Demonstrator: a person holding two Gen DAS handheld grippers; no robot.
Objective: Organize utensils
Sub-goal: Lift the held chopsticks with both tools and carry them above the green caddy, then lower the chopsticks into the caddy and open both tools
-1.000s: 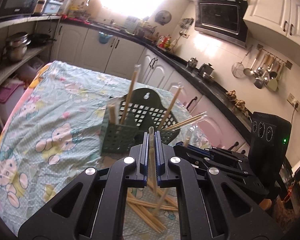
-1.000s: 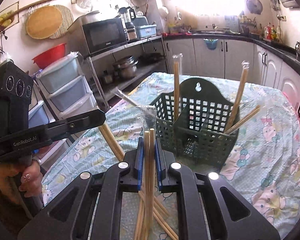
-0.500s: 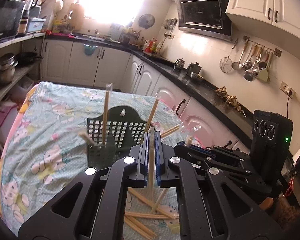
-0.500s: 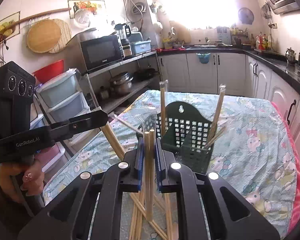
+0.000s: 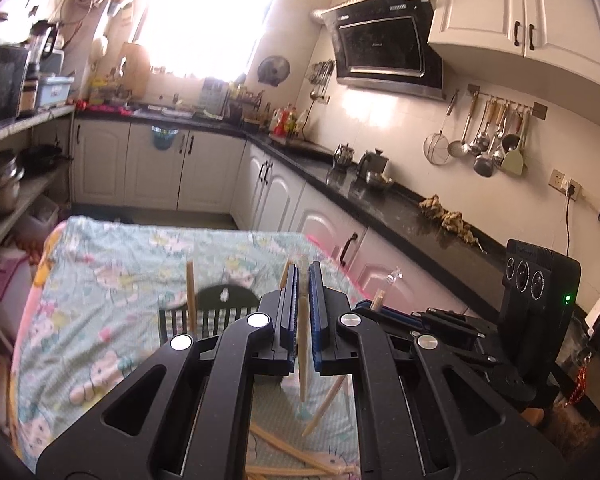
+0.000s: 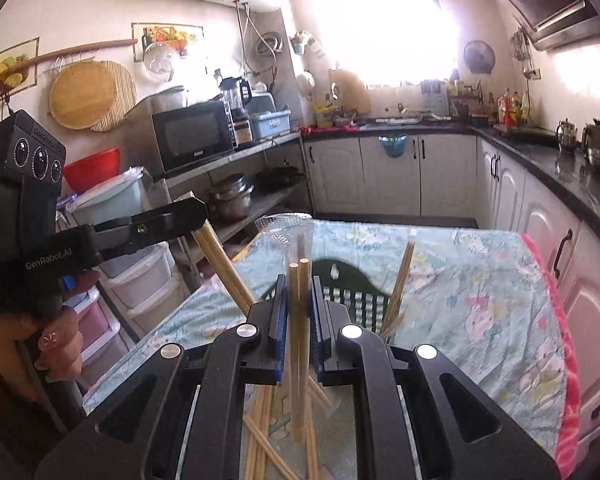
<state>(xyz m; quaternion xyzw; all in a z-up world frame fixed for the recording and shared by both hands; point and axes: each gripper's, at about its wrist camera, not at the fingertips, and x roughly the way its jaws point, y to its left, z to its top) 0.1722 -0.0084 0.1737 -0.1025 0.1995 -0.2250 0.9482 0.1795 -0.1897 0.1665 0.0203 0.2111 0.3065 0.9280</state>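
Left tool (image 5: 303, 308): closed on a pair of wooden chopsticks (image 5: 302, 364), held upright between its blue pads; the sticks hang down past the jaws, their lower ends above the worktop.
Right tool (image 6: 299, 316): clamped on a second pair of chopsticks (image 6: 298, 360), also upright, tops standing above the jaws and lower ends above the loose sticks.
Utensil basket (image 6: 352, 300): dark green, perforated, standing on the worktop ahead of both tools, partly hidden behind them.
In the basket: chopsticks in clear wrappers (image 6: 402, 276) lean against its right side; another stands upright at its left (image 5: 190, 296).
Loose chopsticks (image 6: 260, 432): a crossed heap lying on the worktop under the tools.
Worktop (image 6: 480, 280): covered by a pale green cartoon-print cloth.
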